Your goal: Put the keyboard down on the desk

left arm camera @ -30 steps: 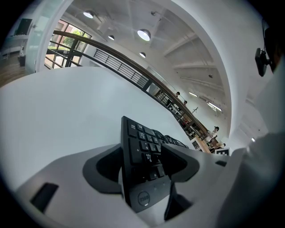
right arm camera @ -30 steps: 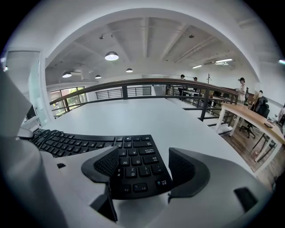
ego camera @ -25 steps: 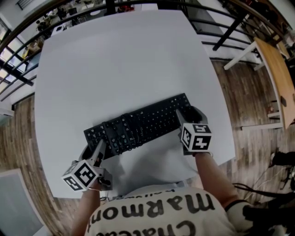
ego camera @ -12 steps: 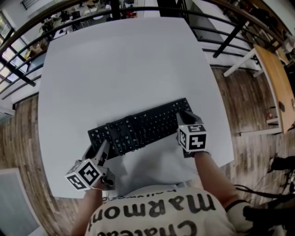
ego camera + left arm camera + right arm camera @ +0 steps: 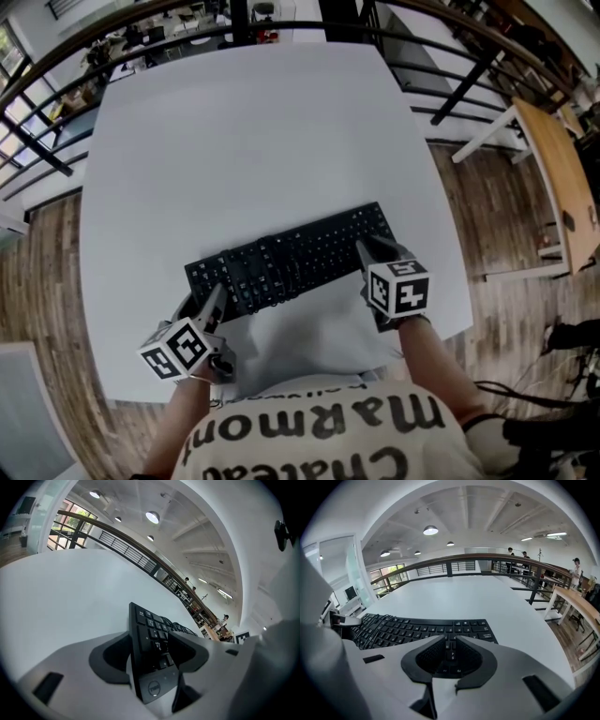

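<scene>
Right tongs (image 5: 367, 247) just closed, apparently on nothing, eased back over right end of keyboard (image 5: 291, 258), left tongs (image 5: 214, 292) clamp its left end, keyboard rests on white surface (image 5: 253, 141).

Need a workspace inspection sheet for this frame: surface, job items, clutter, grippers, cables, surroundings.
Surface: white desk, carrying only the keyboard.
Job's things: black keyboard, lying slantwise near the desk's near edge; appears to rest on it.
Clutter: nothing seen.
Grippers: left gripper clamped on the keyboard's left end; right gripper over its right end, jaws have just been closing and are nearly together, nothing between them.
Cables: black cable bundled on the keys.
Surroundings: railing, wooden floor, wooden table to the right.
</scene>
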`<action>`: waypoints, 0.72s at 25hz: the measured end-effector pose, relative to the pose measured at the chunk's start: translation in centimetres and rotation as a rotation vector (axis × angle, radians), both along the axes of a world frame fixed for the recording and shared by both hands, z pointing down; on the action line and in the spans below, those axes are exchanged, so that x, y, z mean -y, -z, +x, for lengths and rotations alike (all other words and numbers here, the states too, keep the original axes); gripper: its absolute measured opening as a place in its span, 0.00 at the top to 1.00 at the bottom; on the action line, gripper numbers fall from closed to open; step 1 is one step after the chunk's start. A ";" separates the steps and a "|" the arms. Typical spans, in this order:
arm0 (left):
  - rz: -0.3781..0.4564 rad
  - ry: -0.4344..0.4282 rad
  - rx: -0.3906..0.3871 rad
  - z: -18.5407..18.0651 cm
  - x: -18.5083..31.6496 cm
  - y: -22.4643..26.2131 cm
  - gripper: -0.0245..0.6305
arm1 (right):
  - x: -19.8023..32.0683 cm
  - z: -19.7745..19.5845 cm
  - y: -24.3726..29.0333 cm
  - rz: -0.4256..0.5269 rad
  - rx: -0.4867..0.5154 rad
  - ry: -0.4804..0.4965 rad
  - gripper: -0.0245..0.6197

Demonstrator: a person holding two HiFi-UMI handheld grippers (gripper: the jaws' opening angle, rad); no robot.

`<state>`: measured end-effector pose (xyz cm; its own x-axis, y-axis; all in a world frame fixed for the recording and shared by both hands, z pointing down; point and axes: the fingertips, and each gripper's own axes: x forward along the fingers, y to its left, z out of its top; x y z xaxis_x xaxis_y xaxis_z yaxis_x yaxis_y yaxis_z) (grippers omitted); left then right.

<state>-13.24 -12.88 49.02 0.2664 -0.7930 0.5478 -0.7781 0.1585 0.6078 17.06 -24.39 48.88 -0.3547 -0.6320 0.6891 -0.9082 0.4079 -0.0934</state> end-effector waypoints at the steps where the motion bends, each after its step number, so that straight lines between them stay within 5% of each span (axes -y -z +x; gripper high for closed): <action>1: -0.006 -0.005 -0.009 0.1 -0.1 -0.2 0.59 | -0.5 -0.1 -0.2 -0.012 -0.001 0.008 0.83; 18: -0.057 -0.014 -0.042 0.0 -0.1 -2.1 0.59 | -3.1 1.5 -1.4 -0.106 0.096 -0.105 0.83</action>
<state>-13.29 -12.82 51.11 0.3008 -0.7570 0.5801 -0.7547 0.1829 0.6301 18.58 -21.27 50.23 -0.3575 -0.5945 0.7203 -0.9303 0.2942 -0.2189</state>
